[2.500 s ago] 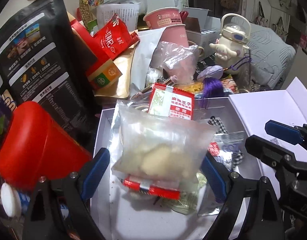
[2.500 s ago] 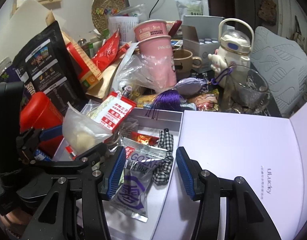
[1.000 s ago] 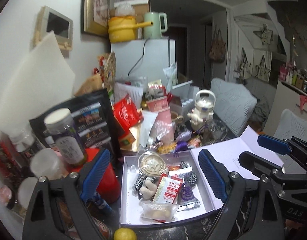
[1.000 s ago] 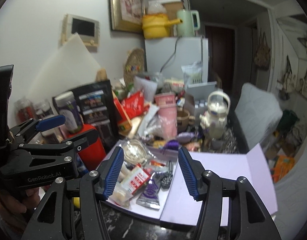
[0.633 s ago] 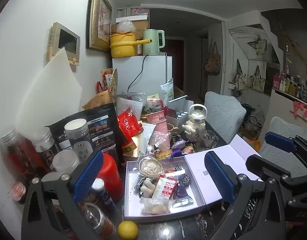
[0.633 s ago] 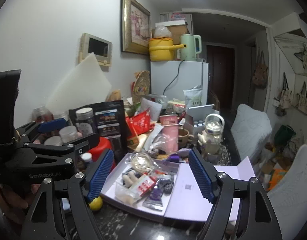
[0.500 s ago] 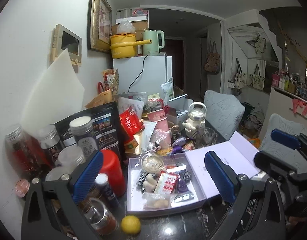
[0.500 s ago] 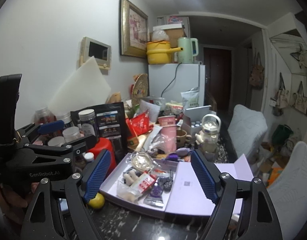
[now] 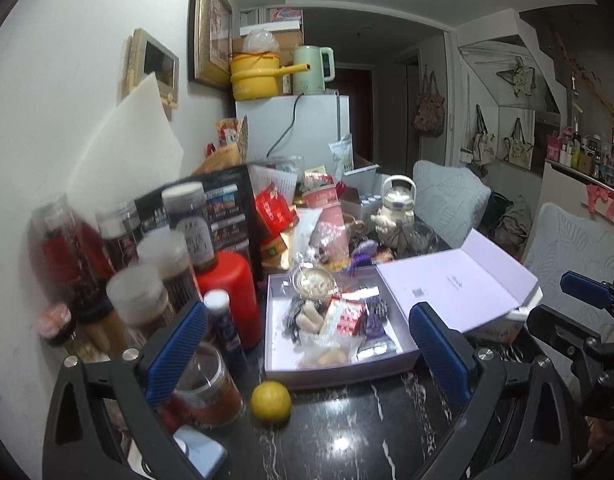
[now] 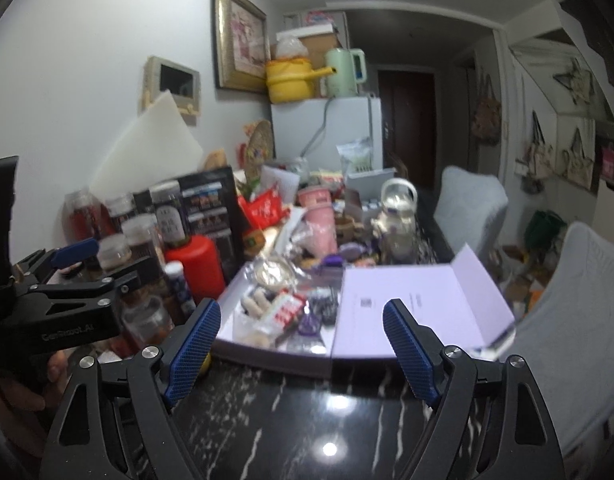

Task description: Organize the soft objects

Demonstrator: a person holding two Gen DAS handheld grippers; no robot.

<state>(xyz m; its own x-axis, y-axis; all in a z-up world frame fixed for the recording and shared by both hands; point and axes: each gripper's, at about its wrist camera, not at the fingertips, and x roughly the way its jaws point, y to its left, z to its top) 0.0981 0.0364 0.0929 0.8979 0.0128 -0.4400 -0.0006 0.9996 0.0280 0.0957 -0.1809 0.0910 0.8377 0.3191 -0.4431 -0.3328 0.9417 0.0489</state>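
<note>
Above black marble table, near lower frame edge, left gripper and right gripper both level, spread wide, empty, facing white box of soft packets.

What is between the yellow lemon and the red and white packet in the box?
In the left wrist view, a clear bag of pale lumps and the box's front wall lie between the lemon and the red and white packet.

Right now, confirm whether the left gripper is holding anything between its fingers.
No. The left gripper is open and empty, held above the dark marble table, with the white box of packets beyond it.
</note>
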